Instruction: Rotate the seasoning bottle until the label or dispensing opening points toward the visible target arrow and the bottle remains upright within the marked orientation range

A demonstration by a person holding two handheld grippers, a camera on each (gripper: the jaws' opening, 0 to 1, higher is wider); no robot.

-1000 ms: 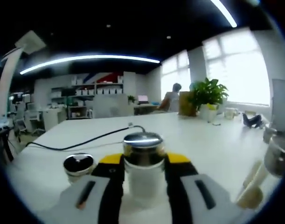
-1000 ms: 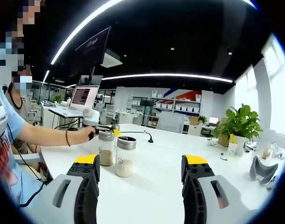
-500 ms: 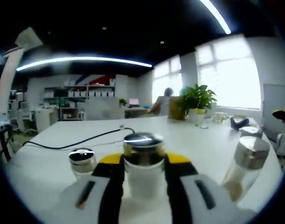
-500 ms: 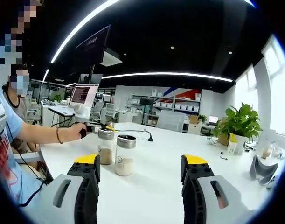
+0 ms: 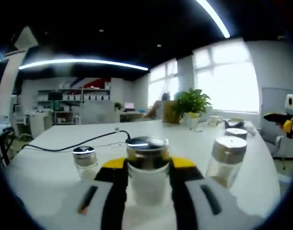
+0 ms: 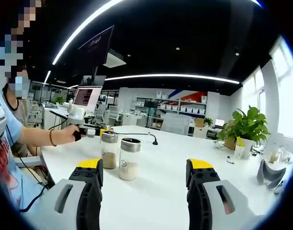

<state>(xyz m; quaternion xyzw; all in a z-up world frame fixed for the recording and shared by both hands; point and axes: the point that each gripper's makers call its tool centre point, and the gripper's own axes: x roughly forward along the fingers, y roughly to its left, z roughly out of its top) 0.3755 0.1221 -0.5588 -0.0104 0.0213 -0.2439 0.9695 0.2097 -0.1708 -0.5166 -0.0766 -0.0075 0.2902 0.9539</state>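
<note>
Worktop (image 5: 50, 163), white and broad, carries everything in the left gripper view. At about 9 o'clock from the centre a small jar (image 5: 85, 162) with a dark shiny cap stands upright, and behind it a black cable (image 5: 74, 145) runs across the surface. At 6 o'clock the left gripper (image 5: 147, 177) has its fingers (image 5: 115, 191) closed on the seasoning bottle (image 5: 147, 168), one on each side of its white lower body; the bottle is upright with its silver cap showing above the yellow finger tips. At 3 o'clock a second shaker (image 5: 224, 160) with a silver lid stands apart from the held bottle, leaning in the fisheye. A potted plant (image 5: 190, 106) sits far back near the windows.

In the right gripper view a person's hand (image 6: 64, 135) at 9 o'clock holds the left gripper. Just beside it two glass shakers (image 6: 128, 159) with silver lids stand side by side. At 6 o'clock the right gripper (image 6: 145, 178) has its fingers (image 6: 91, 191) wide apart with nothing between them, above bare worktop. At 3 o'clock a leafy plant (image 6: 244, 127) stands on the far end
</note>
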